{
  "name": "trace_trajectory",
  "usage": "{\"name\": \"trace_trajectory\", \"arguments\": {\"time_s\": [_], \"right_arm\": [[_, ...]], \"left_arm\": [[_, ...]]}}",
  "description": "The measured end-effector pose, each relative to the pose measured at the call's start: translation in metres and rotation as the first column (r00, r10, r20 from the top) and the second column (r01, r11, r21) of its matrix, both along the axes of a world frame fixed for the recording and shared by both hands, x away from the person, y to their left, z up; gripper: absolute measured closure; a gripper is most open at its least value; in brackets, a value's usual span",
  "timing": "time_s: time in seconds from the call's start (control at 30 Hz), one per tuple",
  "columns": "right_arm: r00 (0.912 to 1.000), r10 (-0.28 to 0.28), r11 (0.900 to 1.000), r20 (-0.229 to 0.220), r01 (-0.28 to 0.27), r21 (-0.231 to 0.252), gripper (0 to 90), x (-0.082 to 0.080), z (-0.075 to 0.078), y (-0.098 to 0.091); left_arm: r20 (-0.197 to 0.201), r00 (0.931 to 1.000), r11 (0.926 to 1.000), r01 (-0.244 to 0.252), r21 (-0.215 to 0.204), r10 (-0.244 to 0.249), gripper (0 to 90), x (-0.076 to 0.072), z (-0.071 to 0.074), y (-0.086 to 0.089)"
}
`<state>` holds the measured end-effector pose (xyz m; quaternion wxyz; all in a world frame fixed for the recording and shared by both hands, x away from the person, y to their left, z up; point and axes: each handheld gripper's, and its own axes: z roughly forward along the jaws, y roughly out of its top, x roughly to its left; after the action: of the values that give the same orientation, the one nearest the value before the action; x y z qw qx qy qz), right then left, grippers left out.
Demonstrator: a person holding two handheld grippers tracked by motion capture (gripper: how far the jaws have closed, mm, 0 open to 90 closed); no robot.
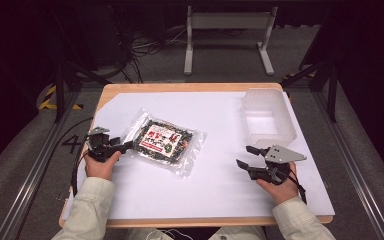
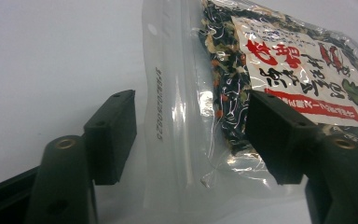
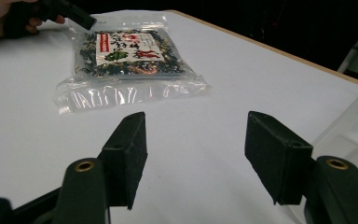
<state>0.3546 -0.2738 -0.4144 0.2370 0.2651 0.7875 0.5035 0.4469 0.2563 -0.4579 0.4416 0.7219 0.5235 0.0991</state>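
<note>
A clear plastic bag [image 1: 164, 140] of dark dried food with a red-and-white label lies flat on the white sheet, left of centre. My left gripper [image 1: 122, 149] sits at the bag's left end. In the left gripper view its jaws [image 2: 191, 112] stand apart on either side of the bag's [image 2: 303, 79] clear sealed edge, and the pads do not press on it. My right gripper [image 1: 245, 156] hovers open over the bare sheet at the right, its jaws [image 3: 196, 126] pointing toward the bag [image 3: 126, 53] with nothing between them. The left gripper [image 3: 81, 18] shows at the bag's far end in that view.
A translucent plastic tub [image 1: 266, 117] stands at the back right, just beyond the right gripper; its rim [image 3: 354, 126] shows beside the right jaw. The white sheet [image 1: 220, 185] covers most of the wooden table [image 1: 130, 88]. A metal frame stands on the floor beyond.
</note>
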Motion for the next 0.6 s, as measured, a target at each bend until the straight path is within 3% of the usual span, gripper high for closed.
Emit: {"name": "trace_trajectory", "arguments": {"time_s": [0.23, 0.33, 0.6], "right_arm": [[1.0000, 0.005, 0.9999, 0.003, -0.005, -0.012, 40.7, -0.0002, -0.0003, 0.0008], [1.0000, 0.004, 0.9998, 0.000, -0.004, -0.022, 41.3, -0.0002, -0.0008, 0.0011], [1.0000, 0.008, 0.9997, 0.003, -0.008, -0.024, 41.5, -0.0004, -0.0006, 0.0015]], "left_arm": [[-0.041, 0.9992, 0.9998, 0.002, -0.018, -0.003, 45.3, 0.0005, -0.0011, 0.0014], [-0.064, 0.9975, 0.9986, 0.025, -0.047, -0.028, 47.3, 0.0007, -0.0009, 0.0012], [-0.079, 0.9963, 0.9986, 0.031, -0.043, -0.034, 63.4, -0.0012, 0.0006, 0.0000]]}}
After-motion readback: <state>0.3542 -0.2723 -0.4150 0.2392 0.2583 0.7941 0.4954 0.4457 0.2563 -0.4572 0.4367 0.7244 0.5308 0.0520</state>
